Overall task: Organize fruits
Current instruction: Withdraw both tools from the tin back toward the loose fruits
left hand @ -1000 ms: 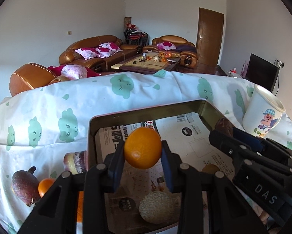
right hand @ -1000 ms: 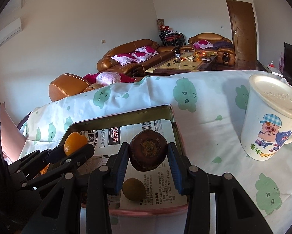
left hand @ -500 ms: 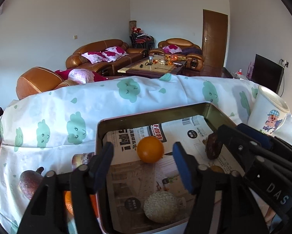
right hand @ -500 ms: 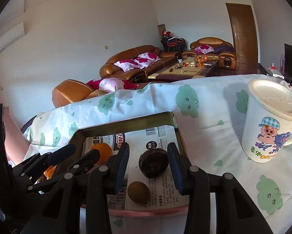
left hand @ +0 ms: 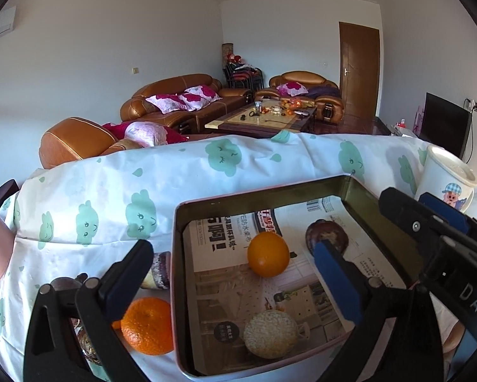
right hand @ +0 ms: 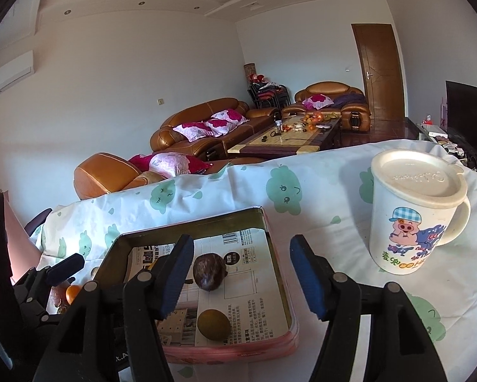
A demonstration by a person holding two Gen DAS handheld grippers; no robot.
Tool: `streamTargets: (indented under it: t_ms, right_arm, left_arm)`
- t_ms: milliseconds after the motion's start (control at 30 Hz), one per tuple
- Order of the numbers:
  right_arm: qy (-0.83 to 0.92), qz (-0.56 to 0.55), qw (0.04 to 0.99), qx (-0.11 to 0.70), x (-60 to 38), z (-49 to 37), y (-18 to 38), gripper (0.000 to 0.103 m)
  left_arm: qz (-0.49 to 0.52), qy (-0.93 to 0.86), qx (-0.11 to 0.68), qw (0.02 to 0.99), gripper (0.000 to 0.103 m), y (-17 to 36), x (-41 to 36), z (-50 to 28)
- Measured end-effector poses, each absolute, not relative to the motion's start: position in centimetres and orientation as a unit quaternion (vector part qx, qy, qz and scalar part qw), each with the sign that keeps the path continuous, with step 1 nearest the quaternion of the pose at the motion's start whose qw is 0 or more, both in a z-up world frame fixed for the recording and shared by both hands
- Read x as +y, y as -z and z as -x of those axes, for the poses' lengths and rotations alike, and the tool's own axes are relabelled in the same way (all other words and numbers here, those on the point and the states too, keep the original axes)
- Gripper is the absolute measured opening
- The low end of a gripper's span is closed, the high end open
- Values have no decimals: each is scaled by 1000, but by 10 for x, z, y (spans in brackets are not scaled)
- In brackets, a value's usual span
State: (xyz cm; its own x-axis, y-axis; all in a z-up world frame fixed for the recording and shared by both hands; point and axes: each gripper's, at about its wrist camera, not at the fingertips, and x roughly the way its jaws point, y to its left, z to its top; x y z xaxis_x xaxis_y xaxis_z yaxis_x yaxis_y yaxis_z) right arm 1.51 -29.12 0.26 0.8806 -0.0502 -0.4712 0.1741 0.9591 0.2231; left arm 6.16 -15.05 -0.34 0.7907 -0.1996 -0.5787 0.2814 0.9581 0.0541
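A metal tray point(left hand: 257, 191) lined with newspaper holds an orange point(left hand: 267, 258), a dark brown fruit point(left hand: 326, 234) and a pale rough round fruit point(left hand: 270, 333). My left gripper point(left hand: 232, 283) is open and empty, above the tray's near left side. A second orange point(left hand: 147, 326) lies on the cloth left of the tray. In the right wrist view the tray point(right hand: 278, 254) shows the dark fruit point(right hand: 210, 270) and a small brown-green fruit point(right hand: 213, 324). My right gripper point(right hand: 242, 278) is open and empty above the tray's right edge.
A lidded white mug point(right hand: 413, 210) with a pig picture stands right of the tray; it also shows in the left wrist view point(left hand: 445, 178). A small patterned object point(left hand: 157, 270) and a dark fruit point(left hand: 65, 285) lie left of the tray. The table wears a white cloth point(left hand: 111, 191).
Both grippers opened and pulled back. The orange dropped from the left gripper and the dark fruit from the right gripper; both now rest in the tray.
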Motion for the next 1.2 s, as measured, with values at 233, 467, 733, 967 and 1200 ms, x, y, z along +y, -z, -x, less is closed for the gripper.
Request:
streamTargets:
  t_ms: [233,467,733,967,1200]
  right_arm:
    - [97,-92,971,201,-284,-3,-10,79]
    - [96,-79,973,194,-280,0,-13,81]
    - [94,-88,973,191,-283,6,-12,81]
    - [93,-99,972,193,-281,12,-11,81]
    - [90,-121,967,204,-280,18,-9,81]
  left_arm:
    - [-67,117,297,945,103,4,-149,-58]
    - [-66,100,288,950,103,2,-144,-49]
    - [-63,102,279,953,103,0,-138,-38]
    - [-40,113,285,951,103,0,-125,-31]
    - [-40,123,281,951,103,-1,-114,-21]
